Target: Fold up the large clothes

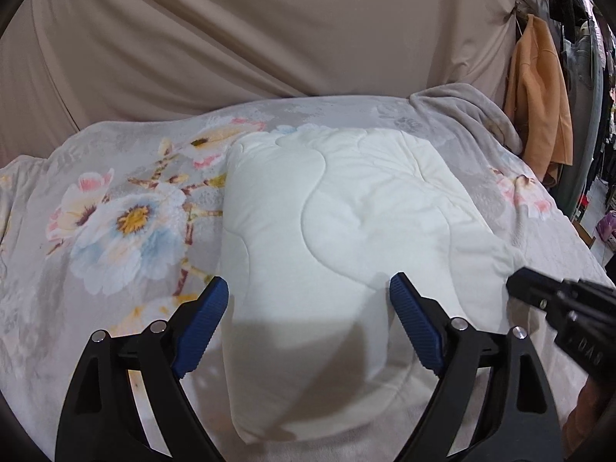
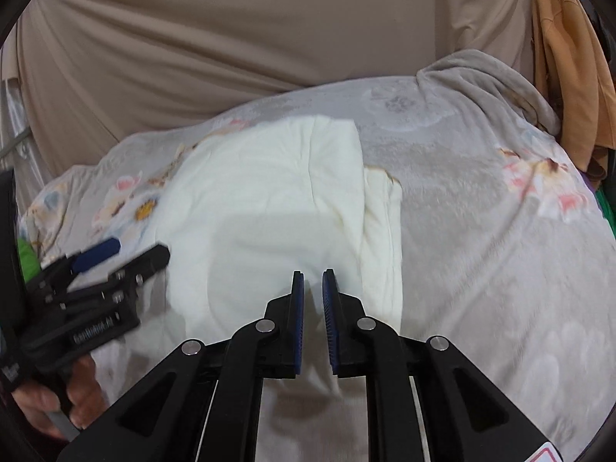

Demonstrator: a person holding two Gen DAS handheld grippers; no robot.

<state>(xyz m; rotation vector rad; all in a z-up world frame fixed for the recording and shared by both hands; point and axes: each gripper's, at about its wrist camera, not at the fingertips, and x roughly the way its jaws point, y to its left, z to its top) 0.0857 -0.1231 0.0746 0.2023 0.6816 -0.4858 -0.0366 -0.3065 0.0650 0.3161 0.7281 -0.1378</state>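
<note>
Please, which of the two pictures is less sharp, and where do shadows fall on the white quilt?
Left wrist view: sharp; a grey shadow lies on the near part of the white quilt, between the open fingers of the left hand-held gripper. Right wrist view: smeared by motion blur, mostly at the floral blanket; a soft shadow crosses the quilt's middle. Both views bend at the edges.

Bed [image 1: 96,346] fills the lower two-thirds of both views, covered by a grey floral fleece blanket [image 1: 115,208], rumpled into a ridge at upper right. One folded white quilted comforter [image 1: 338,208] lies directly on the blanket at frame centre, long axis running away from the camera.
</note>
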